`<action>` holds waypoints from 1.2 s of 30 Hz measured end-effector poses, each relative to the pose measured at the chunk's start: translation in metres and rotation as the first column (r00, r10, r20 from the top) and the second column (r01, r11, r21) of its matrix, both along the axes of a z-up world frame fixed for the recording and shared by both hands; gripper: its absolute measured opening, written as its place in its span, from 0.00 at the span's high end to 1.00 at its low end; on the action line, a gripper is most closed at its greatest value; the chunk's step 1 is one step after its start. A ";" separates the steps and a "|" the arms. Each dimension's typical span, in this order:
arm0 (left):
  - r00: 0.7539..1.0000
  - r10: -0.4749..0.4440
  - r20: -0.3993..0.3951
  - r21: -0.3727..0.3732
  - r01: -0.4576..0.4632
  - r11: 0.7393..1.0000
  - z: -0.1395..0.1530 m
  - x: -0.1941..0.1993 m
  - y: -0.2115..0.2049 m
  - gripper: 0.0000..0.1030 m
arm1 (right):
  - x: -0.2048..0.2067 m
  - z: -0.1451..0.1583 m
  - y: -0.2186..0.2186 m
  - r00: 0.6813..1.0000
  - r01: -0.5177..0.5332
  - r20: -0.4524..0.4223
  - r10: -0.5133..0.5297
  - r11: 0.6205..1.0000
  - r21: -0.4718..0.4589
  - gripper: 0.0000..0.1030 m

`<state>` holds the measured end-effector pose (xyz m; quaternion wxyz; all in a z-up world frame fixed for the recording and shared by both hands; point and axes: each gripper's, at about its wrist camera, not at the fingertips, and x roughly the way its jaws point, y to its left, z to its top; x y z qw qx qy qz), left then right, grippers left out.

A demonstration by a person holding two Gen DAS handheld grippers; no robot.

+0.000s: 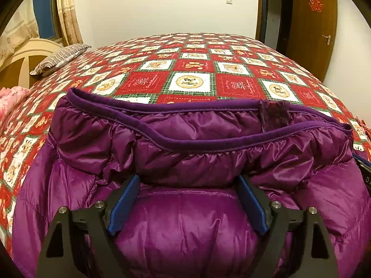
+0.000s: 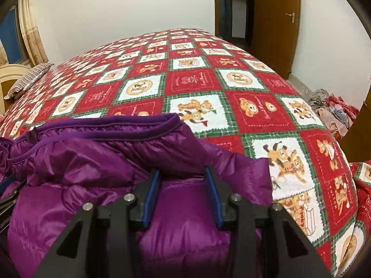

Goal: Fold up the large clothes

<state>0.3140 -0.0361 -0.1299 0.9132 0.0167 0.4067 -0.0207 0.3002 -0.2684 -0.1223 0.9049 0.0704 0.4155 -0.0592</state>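
from my left wrist camera, the purple down jacket [image 1: 185, 157] lies on the near part of the bed, on the red, white and green checked bedspread [image 1: 192, 69]. its collar, edged with darker purple piping, runs across the middle of the view, with a small dark patch of fabric near its right end. my left gripper [image 1: 187, 180] is spread wide, blue pads [image 1: 125, 203] standing on either side of a puffy quilted panel; the fabric bulges up between them but i do not see the pads pressing on it, so the jaws stand open. a striped pillow [image 1: 62, 58] leans at the cream headboard [image 1: 25, 55] at far left, with pink cloth [image 1: 11, 97] below it. curtains [image 1: 67, 11] hang in the left corner, and a brown door [image 1: 313, 23] with a red paper decoration stands at right. the edge of my other tool shows at the right border.

from my right wrist camera, the jacket fills the lower left, its folded corner lying over the bedspread [image 2: 255, 92] toward the right. my right gripper [image 2: 183, 173] has its blue fingers [image 2: 150, 199] much closer together, with a ridge of the jacket [image 2: 92, 162] rising between them; i cannot tell whether the pads truly pinch it. a heap of clothes [image 2: 334, 111] lies on the floor past the bed's right side.
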 end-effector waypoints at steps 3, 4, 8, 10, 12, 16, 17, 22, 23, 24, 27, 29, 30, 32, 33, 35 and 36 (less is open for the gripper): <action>0.998 -0.046 -0.037 -0.049 0.045 0.998 0.007 -0.009 0.012 0.17 | 0.002 0.001 0.001 1.000 0.001 -0.004 -0.001 1.000 -0.009 0.58; 0.998 -0.057 -0.036 -0.064 0.055 0.996 0.012 -0.015 0.018 0.17 | 0.001 0.001 0.001 1.000 0.000 -0.011 0.000 1.000 -0.017 0.58; 1.000 -0.005 0.010 -0.129 0.006 0.992 0.035 -0.047 0.062 0.17 | -0.022 0.022 0.011 1.000 0.015 0.003 -0.015 0.995 -0.098 0.60; 0.998 0.056 0.017 -0.156 -0.053 0.986 0.042 -0.061 0.090 0.17 | -0.048 0.045 0.025 0.994 0.016 0.106 -0.009 0.997 -0.069 0.60; 0.990 0.137 0.031 -0.193 -0.129 0.973 0.044 -0.077 0.120 0.17 | -0.072 0.065 0.052 0.981 -0.058 0.183 0.058 0.998 -0.008 0.60; 0.971 0.239 0.013 -0.267 -0.227 0.937 0.036 -0.098 0.152 0.17 | -0.092 0.077 0.112 0.949 -0.208 0.245 0.199 0.978 0.011 0.60; 0.969 0.248 0.007 -0.275 -0.237 0.932 0.033 -0.100 0.156 0.17 | -0.093 0.077 0.126 0.942 -0.235 0.250 0.225 0.972 0.009 0.60; 0.963 0.263 -0.052 -0.267 -0.267 0.926 0.006 -0.105 0.165 0.17 | -0.076 0.031 0.166 0.960 -0.246 0.139 0.243 0.969 0.005 0.59; 0.964 0.261 -0.055 -0.292 -0.265 0.919 0.002 -0.106 0.166 0.17 | -0.069 0.011 0.168 0.969 -0.235 0.077 0.235 0.972 -0.002 0.59; 0.963 0.263 -0.054 -0.308 -0.267 0.913 -0.001 -0.106 0.167 0.17 | -0.068 -0.001 0.168 0.968 -0.233 0.087 0.233 0.972 -0.017 0.59; 0.963 0.268 -0.031 -0.304 -0.264 0.915 -0.002 -0.104 0.163 0.14 | -0.065 -0.003 0.162 0.970 -0.228 0.088 0.226 0.974 0.012 0.59; 0.964 0.264 -0.027 -0.315 -0.259 0.913 -0.002 -0.102 0.160 0.14 | -0.064 -0.005 0.160 0.970 -0.229 0.093 0.226 0.973 0.017 0.59; 0.966 0.256 -0.024 -0.329 -0.249 0.911 -0.002 -0.102 0.158 0.14 | -0.064 -0.005 0.159 0.970 -0.228 0.093 0.226 0.974 0.013 0.59; 0.970 0.243 -0.020 -0.344 -0.235 0.909 -0.004 -0.100 0.158 0.13 | -0.064 -0.005 0.159 0.969 -0.227 0.096 0.226 0.974 0.002 0.59; 0.971 0.238 -0.015 -0.348 -0.228 0.909 -0.004 -0.099 0.157 0.11 | -0.065 -0.004 0.159 0.969 -0.226 0.098 0.225 0.974 -0.001 0.59; 0.972 0.233 -0.005 -0.344 -0.221 0.913 -0.005 -0.099 0.156 0.11 | -0.069 -0.004 0.164 0.969 -0.226 0.102 0.225 0.974 -0.005 0.59; 0.973 0.231 0.000 -0.341 -0.217 0.915 -0.005 -0.100 0.156 0.11 | -0.071 -0.003 0.165 0.969 -0.226 0.104 0.225 0.974 -0.007 0.59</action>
